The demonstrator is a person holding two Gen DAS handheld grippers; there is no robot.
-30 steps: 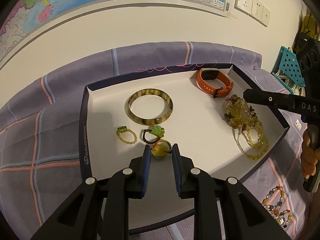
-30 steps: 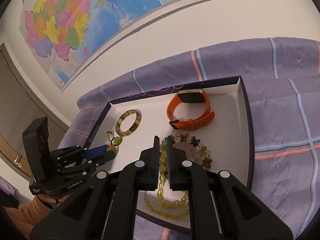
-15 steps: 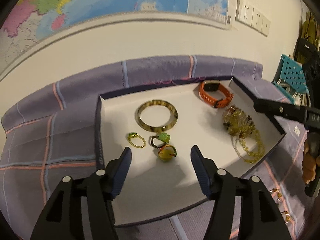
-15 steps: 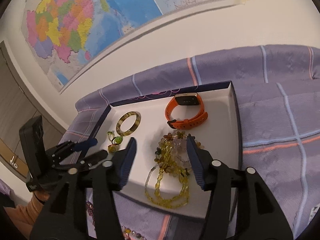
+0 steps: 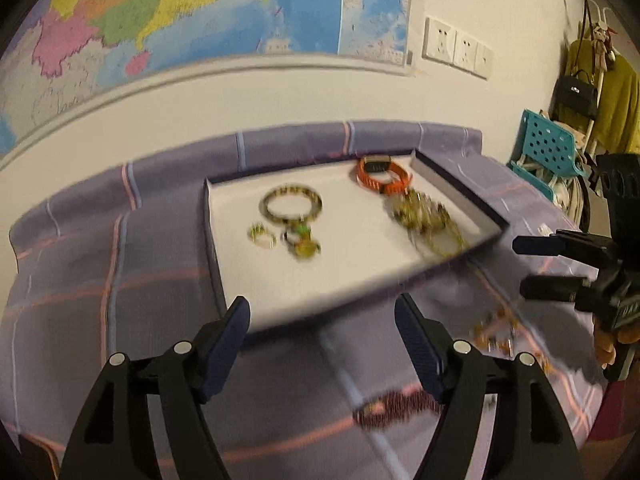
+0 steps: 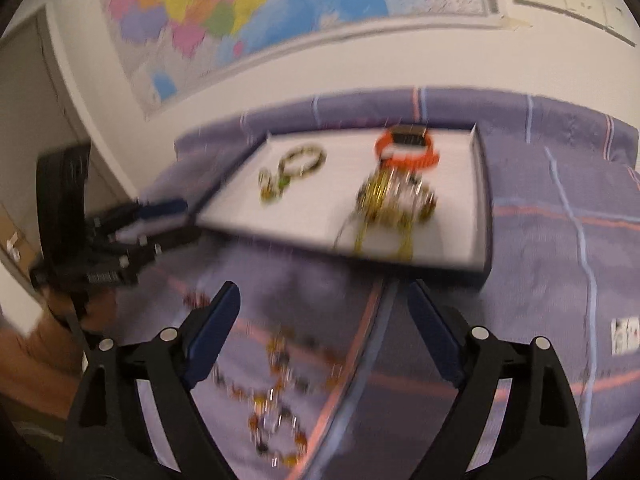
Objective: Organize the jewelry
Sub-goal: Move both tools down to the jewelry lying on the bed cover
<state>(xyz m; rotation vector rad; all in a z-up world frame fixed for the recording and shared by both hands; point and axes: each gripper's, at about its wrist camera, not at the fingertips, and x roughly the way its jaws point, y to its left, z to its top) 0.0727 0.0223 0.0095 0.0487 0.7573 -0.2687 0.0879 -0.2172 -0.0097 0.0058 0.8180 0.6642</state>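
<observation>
Both hand-held grippers hover with jaws spread wide and empty above a purple plaid cloth (image 5: 160,280). The left gripper (image 5: 322,344) faces the near edge of a shallow white tray (image 5: 360,276) holding a tortoiseshell bangle (image 5: 292,205), an orange watch (image 5: 382,176), a heap of yellow beads (image 5: 428,220) and small rings (image 5: 262,236). Below the right gripper (image 6: 324,330), an amber bead necklace (image 6: 276,396) lies loose on the cloth, near of the tray. A dark red bracelet (image 5: 396,404) rests near the left gripper's right finger. Both views are blurred.
</observation>
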